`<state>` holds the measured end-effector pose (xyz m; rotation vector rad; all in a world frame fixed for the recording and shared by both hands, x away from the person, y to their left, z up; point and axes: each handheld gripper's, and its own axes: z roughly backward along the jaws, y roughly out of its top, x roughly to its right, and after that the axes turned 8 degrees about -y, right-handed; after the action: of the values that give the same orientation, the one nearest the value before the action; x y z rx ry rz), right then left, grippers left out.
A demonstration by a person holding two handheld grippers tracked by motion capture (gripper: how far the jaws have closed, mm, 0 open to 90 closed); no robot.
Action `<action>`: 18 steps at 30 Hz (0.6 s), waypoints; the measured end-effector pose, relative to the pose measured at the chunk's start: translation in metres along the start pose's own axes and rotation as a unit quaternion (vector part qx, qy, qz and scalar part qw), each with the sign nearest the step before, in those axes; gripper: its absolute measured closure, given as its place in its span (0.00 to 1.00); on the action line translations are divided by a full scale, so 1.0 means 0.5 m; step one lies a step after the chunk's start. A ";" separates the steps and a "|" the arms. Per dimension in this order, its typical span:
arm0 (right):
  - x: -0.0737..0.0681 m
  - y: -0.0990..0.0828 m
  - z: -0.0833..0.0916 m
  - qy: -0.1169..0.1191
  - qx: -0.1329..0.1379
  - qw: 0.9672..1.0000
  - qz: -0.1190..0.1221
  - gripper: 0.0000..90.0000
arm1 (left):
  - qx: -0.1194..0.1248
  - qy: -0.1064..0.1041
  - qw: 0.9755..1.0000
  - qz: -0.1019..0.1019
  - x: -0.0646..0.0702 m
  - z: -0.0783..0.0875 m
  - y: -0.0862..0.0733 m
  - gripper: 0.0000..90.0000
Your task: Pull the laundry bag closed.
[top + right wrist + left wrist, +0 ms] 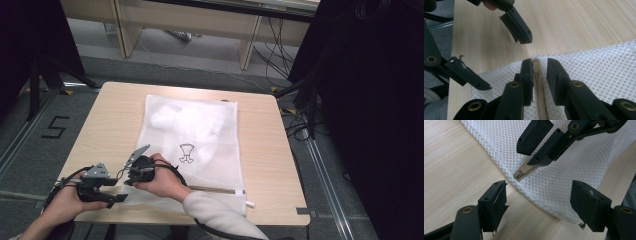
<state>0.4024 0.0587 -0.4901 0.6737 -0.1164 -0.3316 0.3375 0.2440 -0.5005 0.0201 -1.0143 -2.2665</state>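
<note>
A white mesh laundry bag (200, 135) lies flat on the light wooden tabletop (260, 150), with a pale bundle of white cloth (185, 120) inside its far half and a small black drawing (186, 152) printed near its middle. Its beige zipper (539, 85) runs along the near edge, and the metal zipper pull (522, 172) sits at the bag's near left corner.

The right gripper (539, 65) is lowered onto that corner — its jaws stand a narrow gap apart, one on each side of the zipper end, and one pad looks to be touching the tape while the other stands just clear of it, so no firm hold shows. In the left gripper view its jaw tips meet the beige end just beside the pull.

The left gripper (544, 202) hovers just beside the same corner, jaws wide apart and holding nothing — the bag's edge lies between and beyond them.
</note>
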 end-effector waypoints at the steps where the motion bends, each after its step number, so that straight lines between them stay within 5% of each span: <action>1: 0.001 0.000 -0.001 -0.001 -0.001 1.000 0.003 0.84 | 0.000 0.000 1.000 0.001 0.000 0.000 0.000 0.32; 6: 0.003 0.001 -0.011 -0.003 -0.005 1.000 0.006 0.84 | -0.001 0.000 1.000 0.002 0.000 0.000 0.000 0.32; 7: -0.003 0.001 -0.012 0.002 -0.009 1.000 -0.016 0.85 | -0.002 0.002 1.000 0.002 0.000 0.000 0.000 0.32; 8: 0.002 0.002 -0.016 -0.004 -0.008 1.000 0.004 0.85 | -0.001 0.001 1.000 0.003 0.000 0.000 0.000 0.32; 18: -0.001 0.005 -0.019 -0.001 -0.004 1.000 0.016 0.91 | 0.002 0.004 1.000 0.011 -0.002 -0.001 0.000 0.33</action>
<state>0.4048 0.0661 -0.4961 0.6623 -0.1280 -0.3025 0.3383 0.2445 -0.5011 0.0188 -1.0116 -2.2421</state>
